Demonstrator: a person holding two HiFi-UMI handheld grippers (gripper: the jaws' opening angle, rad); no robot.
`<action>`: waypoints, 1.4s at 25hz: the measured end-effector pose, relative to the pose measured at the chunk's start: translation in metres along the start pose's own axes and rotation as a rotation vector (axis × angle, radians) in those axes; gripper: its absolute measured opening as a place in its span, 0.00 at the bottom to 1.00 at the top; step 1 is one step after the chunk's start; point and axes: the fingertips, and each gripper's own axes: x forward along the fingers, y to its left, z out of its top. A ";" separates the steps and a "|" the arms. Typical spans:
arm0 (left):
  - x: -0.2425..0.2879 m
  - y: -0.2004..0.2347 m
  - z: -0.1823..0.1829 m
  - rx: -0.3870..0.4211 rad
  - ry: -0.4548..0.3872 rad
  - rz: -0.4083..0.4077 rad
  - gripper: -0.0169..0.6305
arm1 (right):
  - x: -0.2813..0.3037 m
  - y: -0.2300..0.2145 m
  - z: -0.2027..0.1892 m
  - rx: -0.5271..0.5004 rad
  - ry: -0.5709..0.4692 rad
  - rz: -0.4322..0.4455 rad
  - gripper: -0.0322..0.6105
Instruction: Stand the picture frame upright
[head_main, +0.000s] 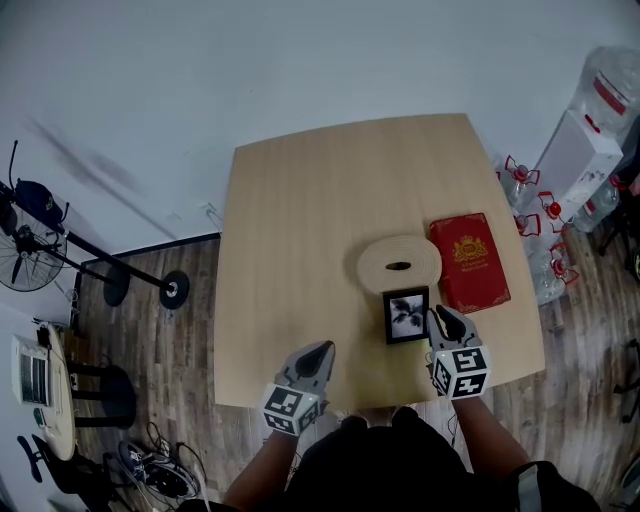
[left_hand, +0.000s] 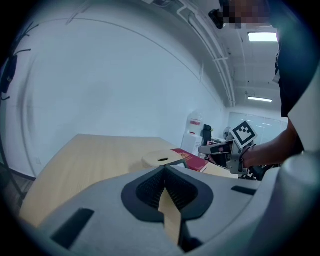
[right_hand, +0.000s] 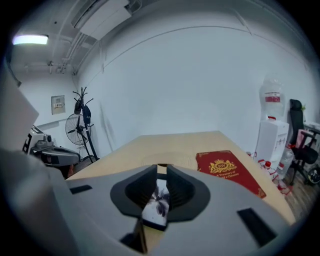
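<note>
The picture frame (head_main: 406, 314) is small and black, with a black-and-white flower print. It is near the front right of the wooden table (head_main: 300, 220), its face turned up toward the head camera. My right gripper (head_main: 437, 312) is at its right edge. In the right gripper view the frame (right_hand: 156, 205) sits between the jaws, and the gripper (right_hand: 160, 172) is shut on it. My left gripper (head_main: 322, 350) hovers over the table's front edge, left of the frame, shut and holding nothing. In its own view the left gripper (left_hand: 165, 169) points across the table toward the right hand.
A round wooden disc (head_main: 399, 264) with a slot lies just behind the frame. A red book (head_main: 469, 261) lies to the right of the disc. Off the table, a fan (head_main: 30, 250) stands at the left, and a water dispenser (head_main: 580, 150) and bottles (head_main: 545, 230) at the right.
</note>
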 end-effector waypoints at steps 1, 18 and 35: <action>0.000 -0.001 0.002 0.000 -0.004 0.000 0.03 | -0.004 0.002 0.005 -0.006 -0.015 -0.001 0.13; 0.009 -0.044 0.034 0.056 -0.058 -0.108 0.03 | -0.058 0.007 0.055 -0.099 -0.162 -0.075 0.06; 0.005 -0.045 0.034 0.046 -0.068 -0.099 0.03 | -0.050 0.034 0.063 -0.132 -0.173 0.013 0.06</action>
